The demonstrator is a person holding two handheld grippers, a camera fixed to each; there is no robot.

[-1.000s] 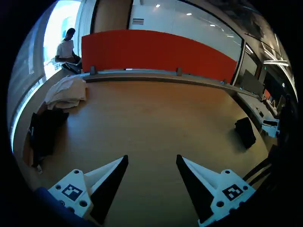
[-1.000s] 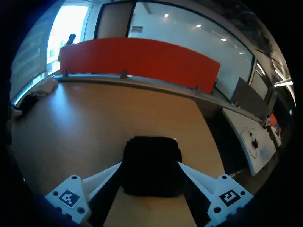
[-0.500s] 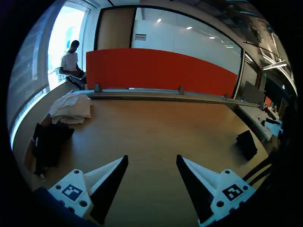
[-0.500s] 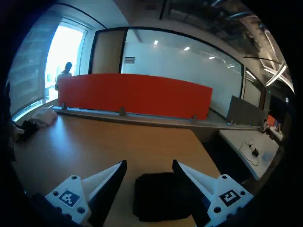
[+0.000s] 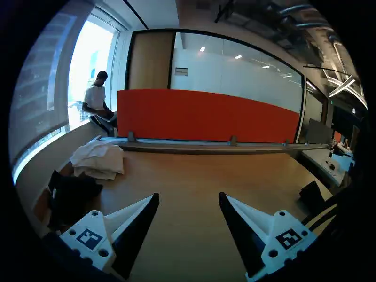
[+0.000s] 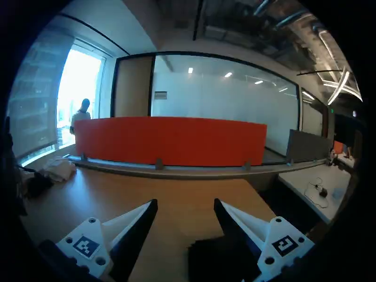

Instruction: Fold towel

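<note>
Left gripper (image 5: 188, 221) hangs over the wooden tabletop (image 5: 197, 183) with its fingers spread wide and nothing between them. In the left gripper view the folded black towel (image 5: 314, 194) lies near the tabletop's right edge, well apart from this gripper. On the far left of the tabletop sits a loose heap of white cloth (image 5: 99, 160), and nearer on the same side a crumpled dark cloth (image 5: 73, 197), just beside the heap. A red screen (image 5: 207, 115) stands along the tabletop's far edge. Beyond it on the left a person (image 5: 97, 104) sits by the bright window.

Right gripper (image 6: 185, 225) is also spread, pinching nothing. In the right gripper view the black towel (image 6: 214, 256) lies flat on the tabletop (image 6: 178, 197), low at the near edge, partly between the fingers and partly hidden behind the right one; whether that finger touches it cannot be told. The white cloth (image 6: 58, 168) shows far left, the red screen (image 6: 169, 141) across the back, and a white desk (image 6: 324, 185) off to the right.
</note>
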